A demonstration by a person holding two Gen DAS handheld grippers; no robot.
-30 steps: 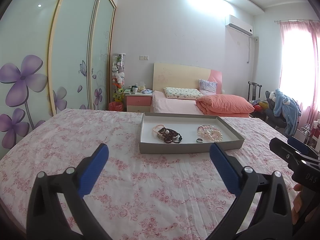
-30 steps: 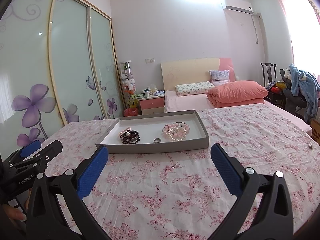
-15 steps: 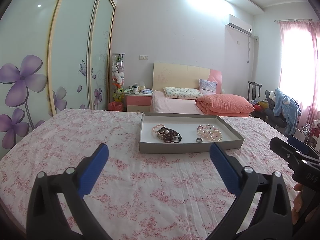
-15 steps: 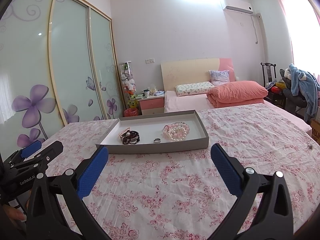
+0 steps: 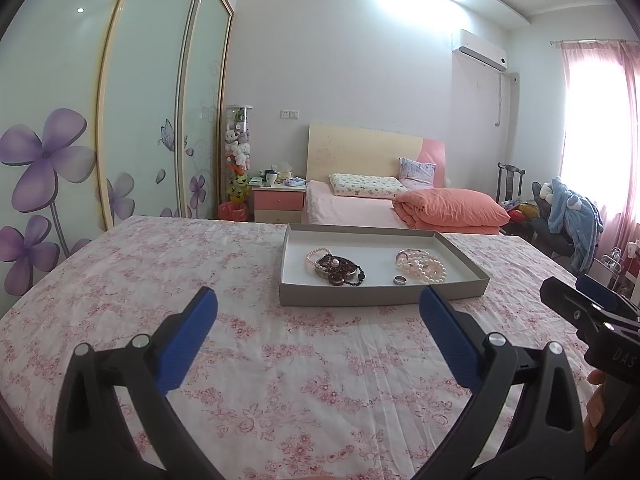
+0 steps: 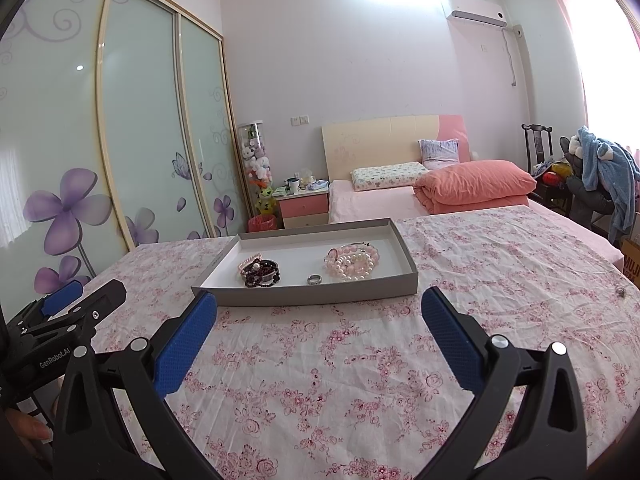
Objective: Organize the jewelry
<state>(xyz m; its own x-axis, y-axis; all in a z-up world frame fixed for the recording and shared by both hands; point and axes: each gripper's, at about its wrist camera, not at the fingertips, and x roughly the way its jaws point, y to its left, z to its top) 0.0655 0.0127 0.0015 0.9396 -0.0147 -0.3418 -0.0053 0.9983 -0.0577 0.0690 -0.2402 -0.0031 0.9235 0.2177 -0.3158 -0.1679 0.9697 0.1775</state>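
A grey shallow tray [image 5: 384, 299] [image 6: 308, 295] lies on the flowered cloth ahead of both grippers. In it lie a dark bead bracelet [image 5: 340, 272] [image 6: 262, 275] with a pink pearl strand [image 5: 316, 256], a silver ring [image 5: 400, 279] [image 6: 314, 279], and a pile of pale pink pearl bracelets [image 5: 422, 267] [image 6: 354, 263]. My left gripper [image 5: 318, 316] is open and empty, short of the tray. My right gripper [image 6: 319, 316] is open and empty, also short of the tray. A small metal piece [image 6: 621, 291] lies on the cloth far right.
The flowered cloth [image 5: 160, 264] covers a wide surface. Behind it are a bed with an orange duvet [image 5: 448, 208], a pink nightstand [image 5: 278, 200], glass wardrobe doors [image 5: 140, 100], and a chair with blue clothes [image 5: 572, 212].
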